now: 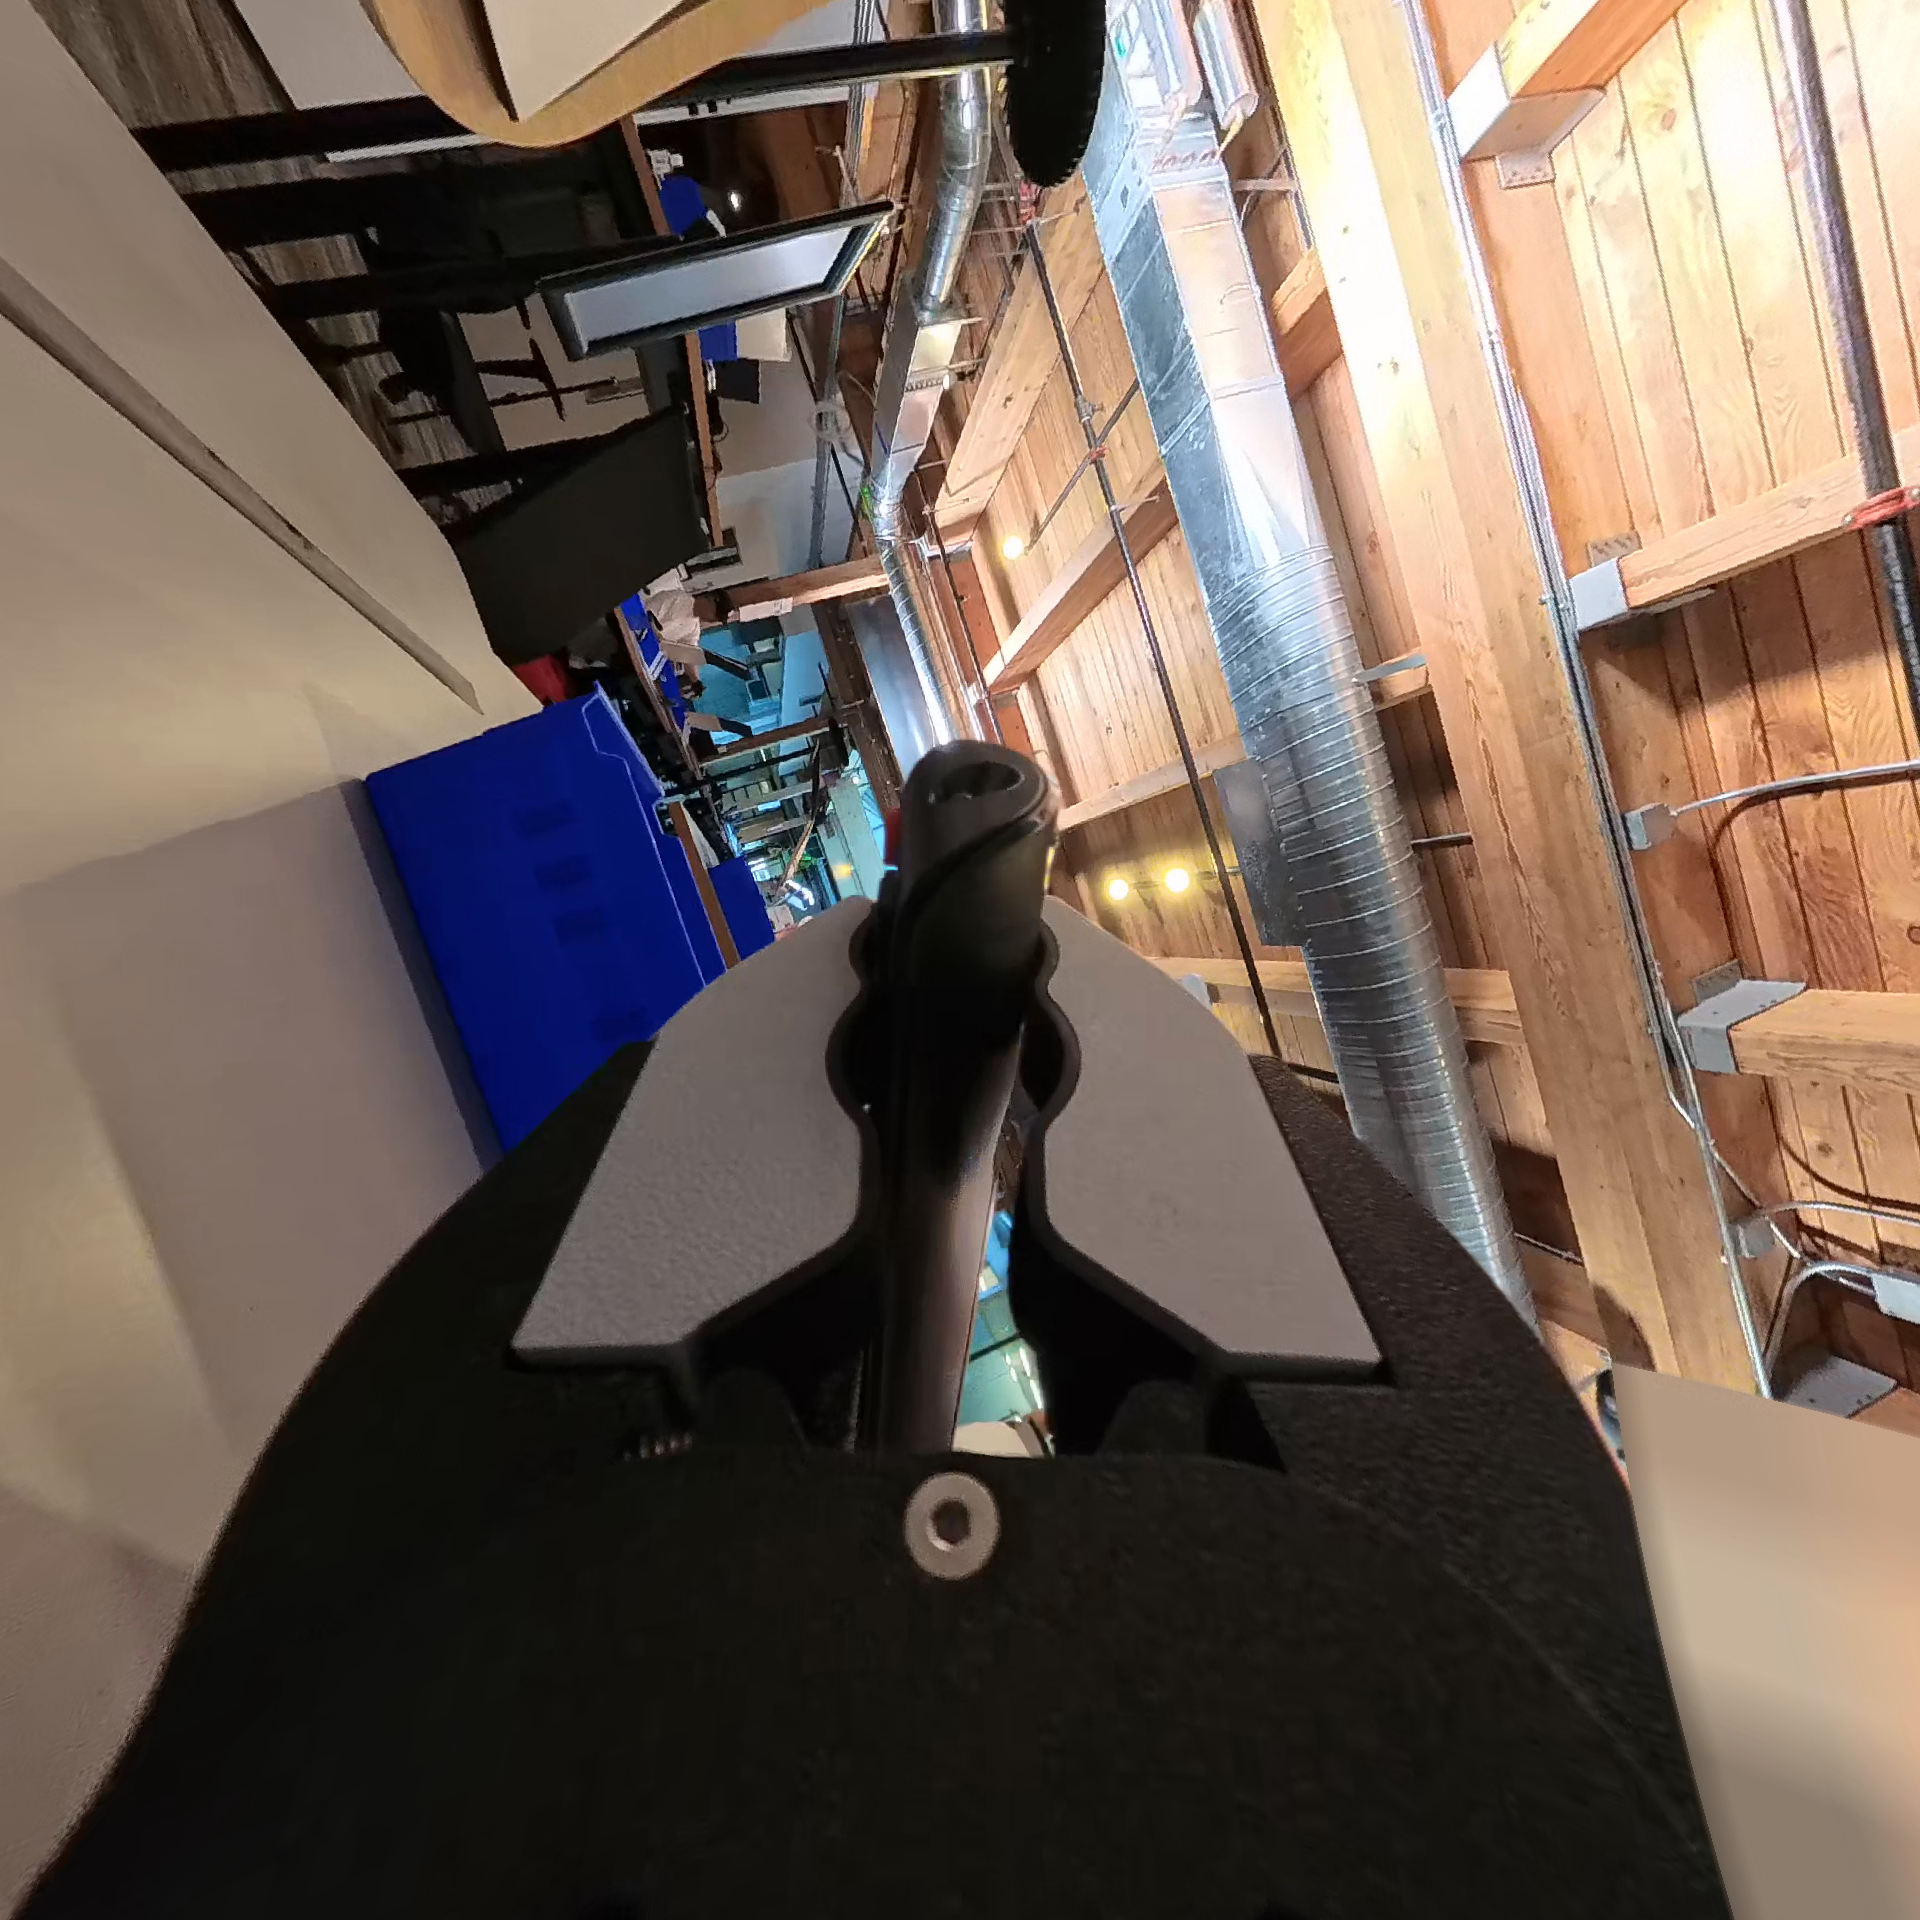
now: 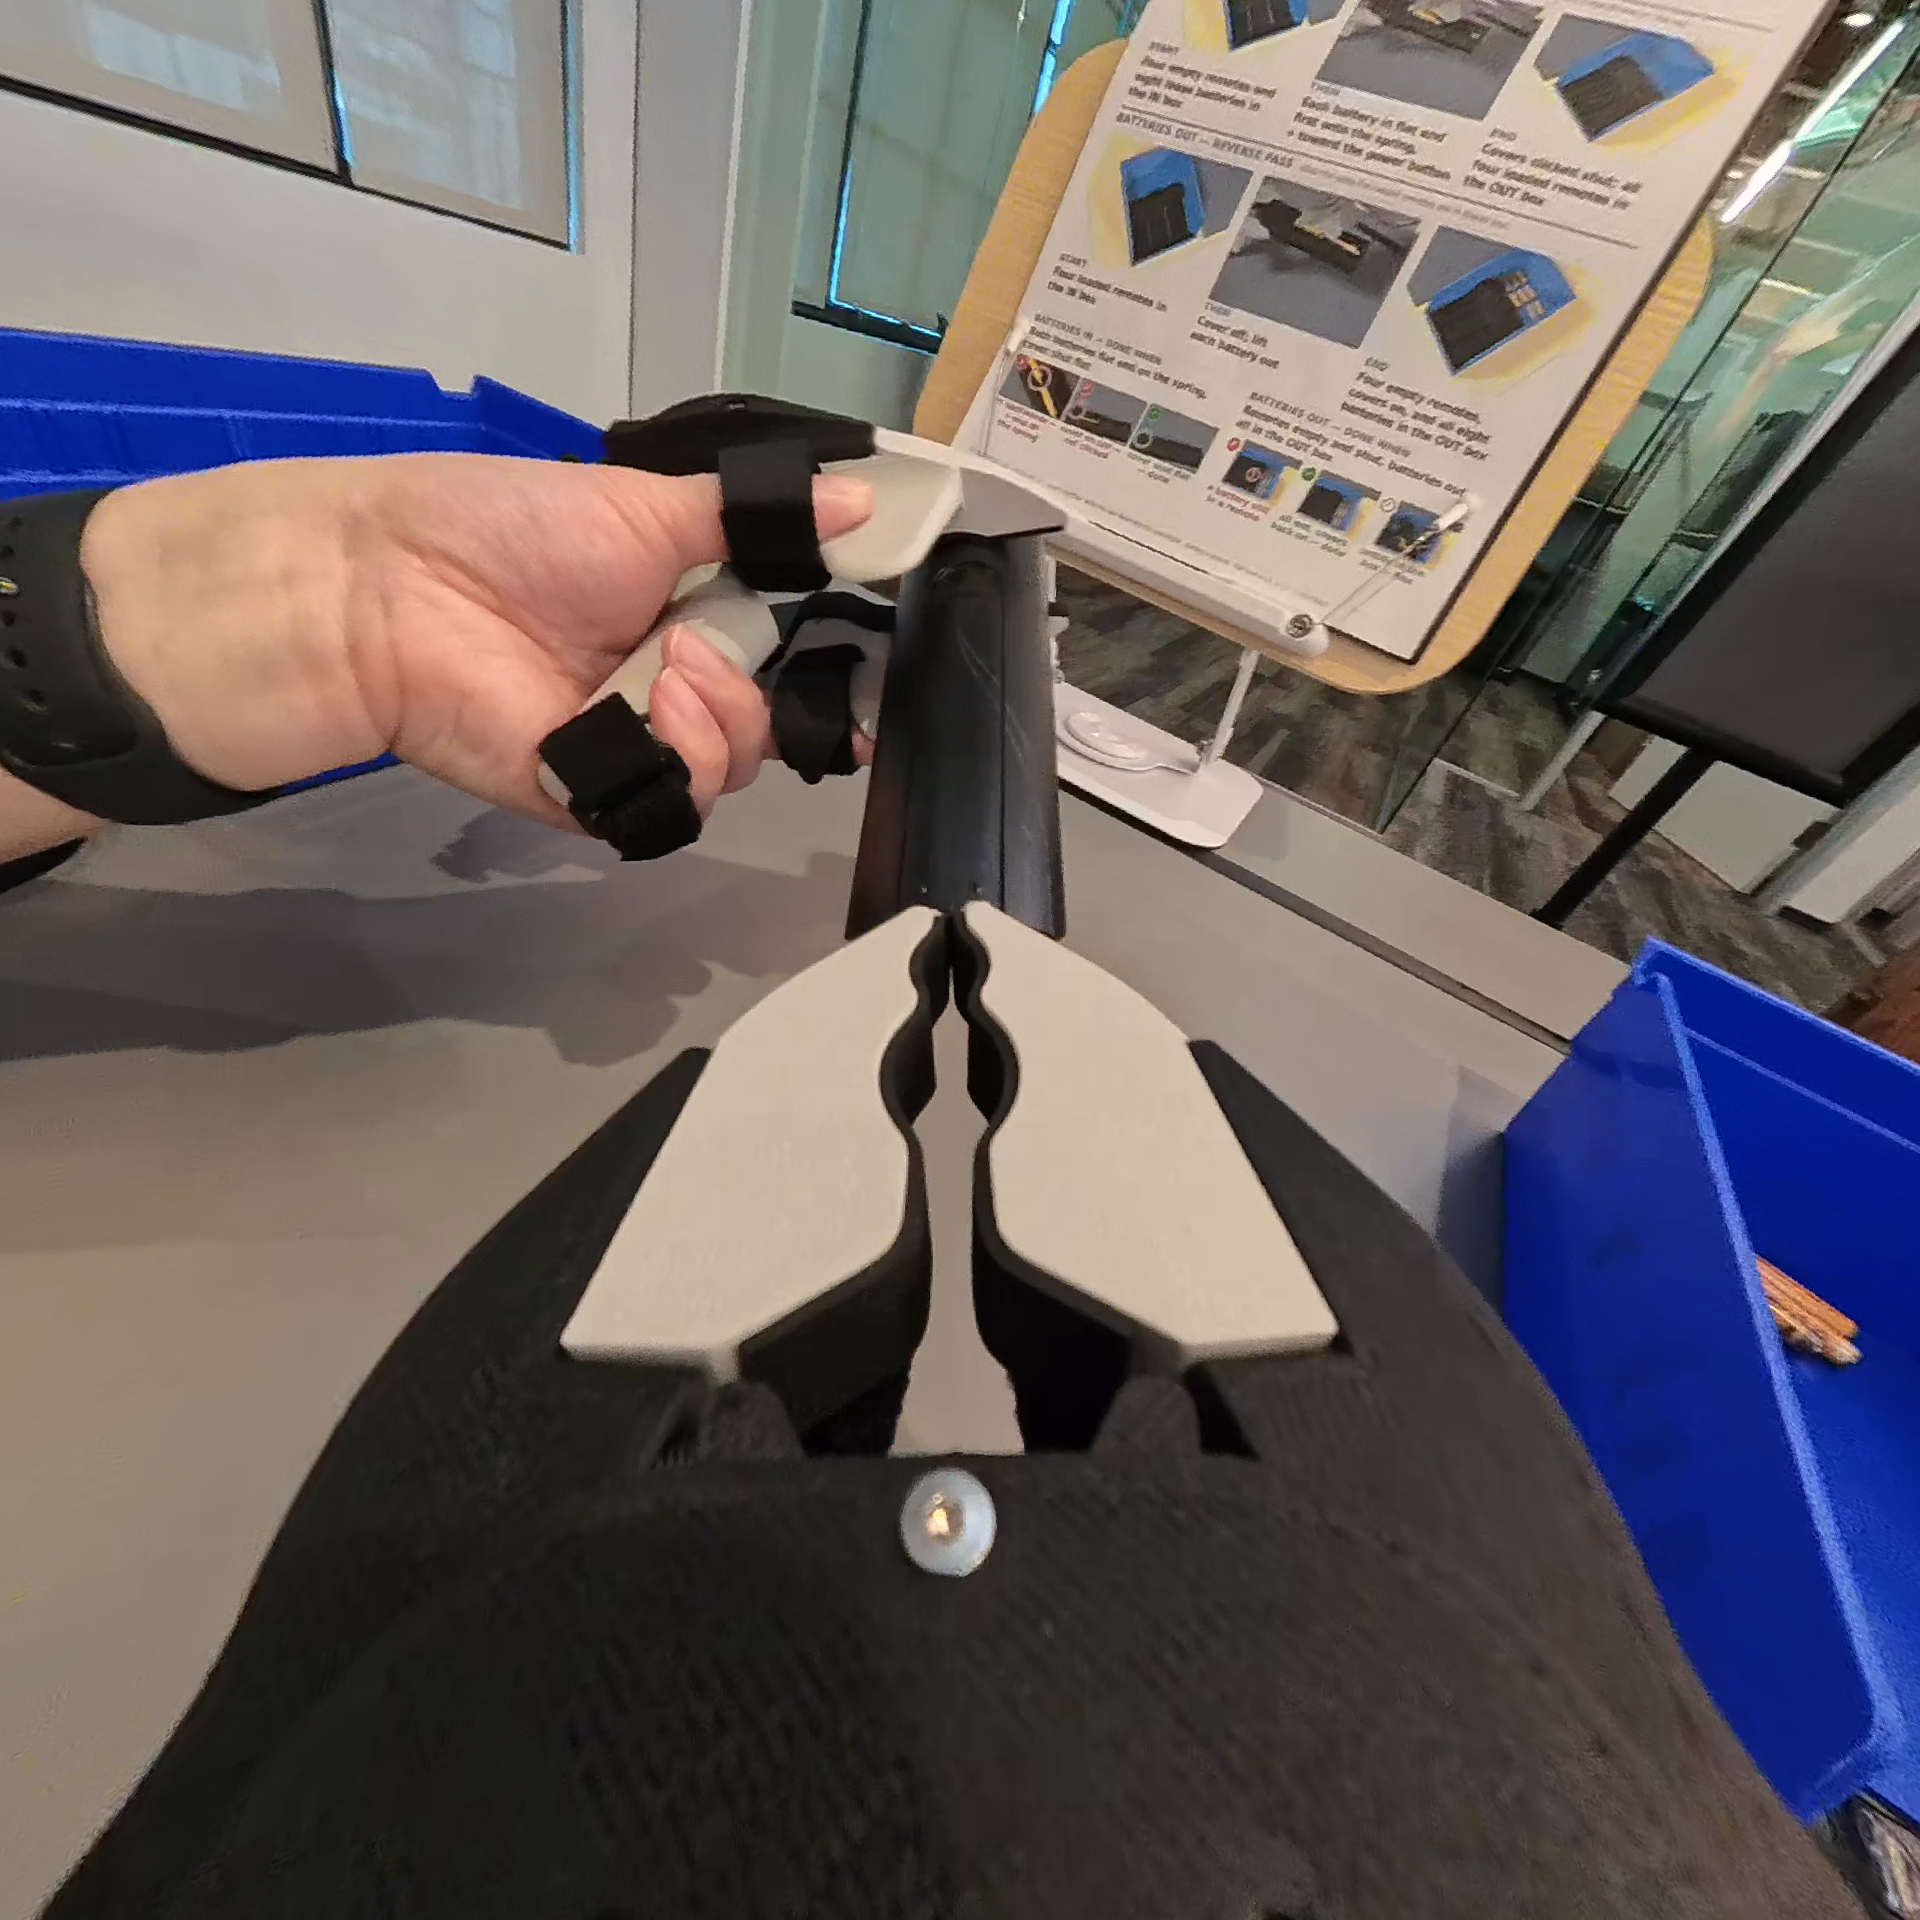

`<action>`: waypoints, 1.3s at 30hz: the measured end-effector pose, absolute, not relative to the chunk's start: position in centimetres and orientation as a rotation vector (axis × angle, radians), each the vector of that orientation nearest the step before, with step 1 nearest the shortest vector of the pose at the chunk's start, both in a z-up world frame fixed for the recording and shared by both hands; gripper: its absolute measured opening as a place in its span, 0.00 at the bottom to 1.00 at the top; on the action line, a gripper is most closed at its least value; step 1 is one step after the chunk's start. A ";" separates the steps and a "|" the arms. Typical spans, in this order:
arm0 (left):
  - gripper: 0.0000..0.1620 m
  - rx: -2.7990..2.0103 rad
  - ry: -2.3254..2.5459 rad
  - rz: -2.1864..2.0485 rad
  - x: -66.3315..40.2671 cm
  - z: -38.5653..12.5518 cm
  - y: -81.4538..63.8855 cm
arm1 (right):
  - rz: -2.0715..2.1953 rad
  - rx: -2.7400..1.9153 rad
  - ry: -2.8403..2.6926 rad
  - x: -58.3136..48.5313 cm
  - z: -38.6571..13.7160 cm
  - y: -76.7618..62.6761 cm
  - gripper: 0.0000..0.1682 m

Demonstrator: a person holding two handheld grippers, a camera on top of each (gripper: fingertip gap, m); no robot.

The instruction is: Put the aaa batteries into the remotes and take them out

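In the left wrist view my left gripper [image 1: 956, 925] is shut on a black remote [image 1: 971, 831], which points up towards the ceiling. In the right wrist view the same remote [image 2: 961, 727] stands upright above the grey table [image 2: 312, 1039]. The left gripper [image 2: 966, 509], worn on a person's hand [image 2: 364, 623], clamps the remote's top end. My right gripper [image 2: 951, 920] is shut, with its tips at the remote's lower end. I cannot tell whether they pinch any part of it. Copper-coloured batteries [image 2: 1813, 1335] lie in a blue bin [image 2: 1662, 1299] at the right.
A second blue bin [image 2: 208, 416] stands at the far left of the table; it also shows in the left wrist view [image 1: 540, 914]. An instruction board [image 2: 1299, 312] on a white stand sits behind the remote. The table's far edge runs beside glass walls.
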State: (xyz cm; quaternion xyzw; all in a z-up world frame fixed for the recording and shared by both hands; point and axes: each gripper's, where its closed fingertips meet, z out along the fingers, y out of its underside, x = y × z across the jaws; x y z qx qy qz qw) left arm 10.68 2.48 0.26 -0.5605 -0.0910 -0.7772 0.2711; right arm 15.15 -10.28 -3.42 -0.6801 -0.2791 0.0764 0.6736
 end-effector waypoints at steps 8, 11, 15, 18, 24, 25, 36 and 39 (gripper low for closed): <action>0.15 -1.427 -0.242 -2.231 10.1 1.4 2.5 | 0.277 -1.511 -0.624 14.8 -2.4 -10.6 0.01; 0.14 -1.413 -0.221 -2.209 9.7 1.9 2.6 | 0.398 -1.490 -0.589 15.1 -1.9 -11.6 0.01; 0.14 -1.430 -0.156 -2.158 10.0 2.2 2.3 | 0.415 -1.478 -0.563 15.1 -1.2 -11.9 0.01; 0.15 -1.419 -0.164 -2.199 10.6 2.4 1.7 | 0.329 -1.512 -0.599 14.6 -1.7 -11.0 0.01; 0.15 -1.391 -0.161 -2.204 9.9 3.0 1.8 | 0.327 -1.429 -0.605 14.8 0.0 -11.8 0.01; 0.15 -1.390 -0.125 -2.214 10.0 3.3 1.6 | 0.331 -1.421 -0.580 15.4 0.5 -11.8 0.01; 0.14 -1.375 0.476 -2.196 13.5 6.3 -4.7 | 1.291 -1.654 -0.422 11.9 -0.6 -10.5 0.37; 0.15 -1.399 0.706 -2.122 14.7 6.0 -7.1 | 1.404 -1.631 -0.413 11.3 -0.8 -10.7 0.35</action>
